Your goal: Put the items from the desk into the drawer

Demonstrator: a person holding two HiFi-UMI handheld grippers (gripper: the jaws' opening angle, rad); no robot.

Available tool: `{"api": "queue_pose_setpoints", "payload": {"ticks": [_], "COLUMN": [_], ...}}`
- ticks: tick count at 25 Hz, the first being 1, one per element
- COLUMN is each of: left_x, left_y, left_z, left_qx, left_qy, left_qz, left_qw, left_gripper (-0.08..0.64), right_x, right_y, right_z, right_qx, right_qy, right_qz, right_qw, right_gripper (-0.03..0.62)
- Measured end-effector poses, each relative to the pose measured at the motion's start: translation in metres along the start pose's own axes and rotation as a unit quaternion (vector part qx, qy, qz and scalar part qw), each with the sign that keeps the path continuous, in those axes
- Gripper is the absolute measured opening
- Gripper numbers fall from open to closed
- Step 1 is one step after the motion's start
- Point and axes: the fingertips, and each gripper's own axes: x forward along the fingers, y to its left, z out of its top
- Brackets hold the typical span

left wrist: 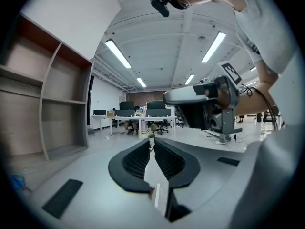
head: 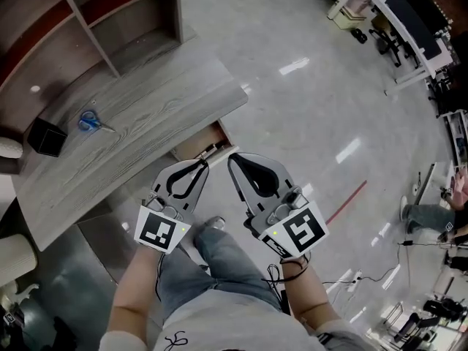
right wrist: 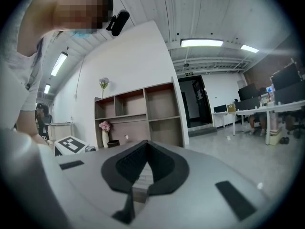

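Here, blue-handled scissors (head: 89,121) lie flat near a black box (head: 46,137).

Grey desk (head: 164,101) carries blue scissors (head: 89,121), black box (head: 46,137)

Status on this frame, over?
Left gripper, right gripper shut, empty, near the part-open drawer. Blue-handled scissors, black cube-shaped box on grey wood-grain desk, untouched. Nothing in the way.
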Motion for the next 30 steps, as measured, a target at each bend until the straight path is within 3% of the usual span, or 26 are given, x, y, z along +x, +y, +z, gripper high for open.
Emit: {"api": "queue_pose_setpoints", "payload": {"ticks": [15, 22, 30], "left_x": [0.047, 0.056, 0.065], "left_y": [0.03, 0.041, 0.037], "left_z": [-0.112, -0.169, -0.222], "left_qx": [-0.025, -0.033, -0.018], "left_qy": [0.054, 0.112, 0.186], "left_qz": [0.018, 0.032, 0.026], "left_qw": [0.9981, 0.9926, 0.9821], "left_gripper": [0.038, 0.038, 0.038], "right_x": [0.008, 0.007, 0.006], "right_y": [-0.022, -0.028, -0.031], "right_z": [-0.062, -0.078, -0.088], "right_qx": [0.028, 0.033, 0.036], "right_qy": [0.034, 0.046, 0.057], "right_qz": [-0.011, -0.02, -0.021], "right_qw": [0.999, 0.998, 0.998], "right_gripper": [0.008, 0.008, 0.008]}}
